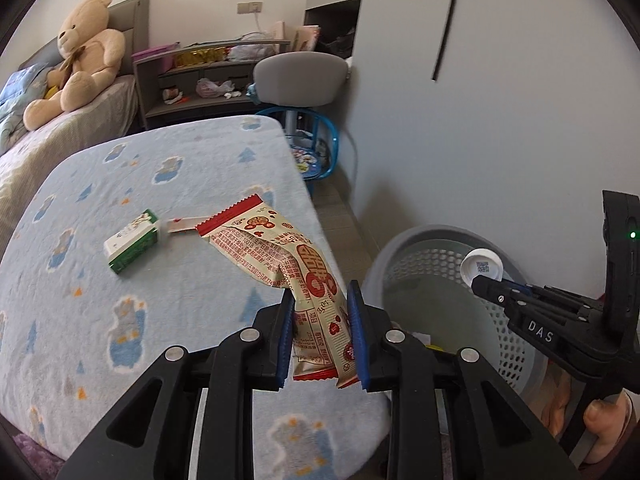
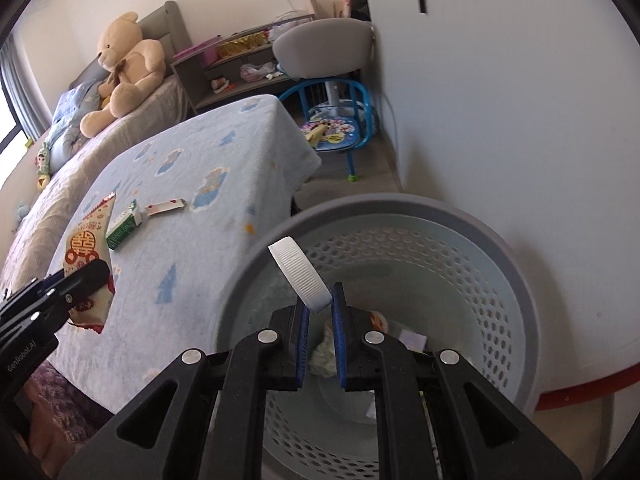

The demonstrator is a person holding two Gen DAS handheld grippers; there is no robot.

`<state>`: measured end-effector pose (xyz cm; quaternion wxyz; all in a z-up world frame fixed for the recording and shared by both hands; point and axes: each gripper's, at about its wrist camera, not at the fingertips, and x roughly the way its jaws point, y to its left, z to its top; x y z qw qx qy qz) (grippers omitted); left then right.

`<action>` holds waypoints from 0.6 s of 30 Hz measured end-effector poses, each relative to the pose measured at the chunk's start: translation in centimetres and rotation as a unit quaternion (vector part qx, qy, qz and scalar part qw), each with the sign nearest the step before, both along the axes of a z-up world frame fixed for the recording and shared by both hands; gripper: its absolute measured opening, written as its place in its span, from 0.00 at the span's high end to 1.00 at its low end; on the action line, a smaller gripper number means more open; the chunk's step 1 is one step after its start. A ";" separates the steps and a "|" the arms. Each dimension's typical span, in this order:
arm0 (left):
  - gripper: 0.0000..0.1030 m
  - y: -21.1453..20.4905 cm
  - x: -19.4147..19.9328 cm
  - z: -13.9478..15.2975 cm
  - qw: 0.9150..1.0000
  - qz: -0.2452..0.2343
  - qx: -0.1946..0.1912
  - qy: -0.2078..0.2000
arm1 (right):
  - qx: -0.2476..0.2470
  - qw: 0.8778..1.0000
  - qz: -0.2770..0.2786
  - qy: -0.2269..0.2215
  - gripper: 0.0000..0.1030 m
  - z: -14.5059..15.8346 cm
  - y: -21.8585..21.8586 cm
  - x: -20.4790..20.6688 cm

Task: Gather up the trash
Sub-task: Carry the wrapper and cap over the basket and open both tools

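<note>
- Green-and-white carton (image 1: 131,245): lies on its side on the blue blanket (image 1: 120,340), toward the left of the surface and well in from its edges. Small and boxy; probably light and crushable, best taken across its narrow faces.
- Torn strip (image 1: 183,225): flat on the blanket just right of the carton. Thin and limp, so likely hard to pinch unless taken at an end.
- Snack wrapper (image 1: 280,256): held in the left gripper (image 1: 320,332), the pads closed narrowly on its lower end. The upper part flops back over the blanket near the right edge. Soft, crinkly film, nearly weightless and likely slippery; the end grip suits it.
- Left gripper pose: angled downward, above the blanket's right edge, beside the basket.
- Bottle cap (image 2: 300,276): pinched by its ridged rim at the tips of the right gripper (image 2: 320,312), tongs closed tight on it. Stiff, light plastic; the contact looks slight, though fisheye warp makes that uncertain.
- Right gripper pose: tilted down over the mouth of the perforated basket (image 2: 460,264), which stands on the floor against the wall. Scraps already lie inside.
</note>
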<state>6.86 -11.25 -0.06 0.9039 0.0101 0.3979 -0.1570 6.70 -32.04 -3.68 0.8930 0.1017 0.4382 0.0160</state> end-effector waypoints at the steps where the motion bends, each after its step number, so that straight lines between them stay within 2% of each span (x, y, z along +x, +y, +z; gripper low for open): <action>1: 0.76 -1.0 -0.2 0.0 1.000 -0.012 0.001 -0.001 | 0.000 1.000 -0.007 0.004 0.89 -0.2 -0.7 -0.5; 4: 0.76 -3.4 -0.5 -0.2 0.999 -0.039 0.003 0.002 | -0.001 0.999 -0.030 0.011 0.89 -0.6 -2.8 -2.1; 9: 0.76 -6.6 -0.9 -0.6 0.997 -0.071 0.009 0.003 | 0.003 0.998 -0.060 -0.001 0.89 -0.2 -4.9 -4.1; 18: 0.76 -9.9 -0.4 -2.2 0.994 -0.102 0.019 0.024 | 0.023 0.996 -0.087 0.006 0.88 -1.0 -6.3 -4.4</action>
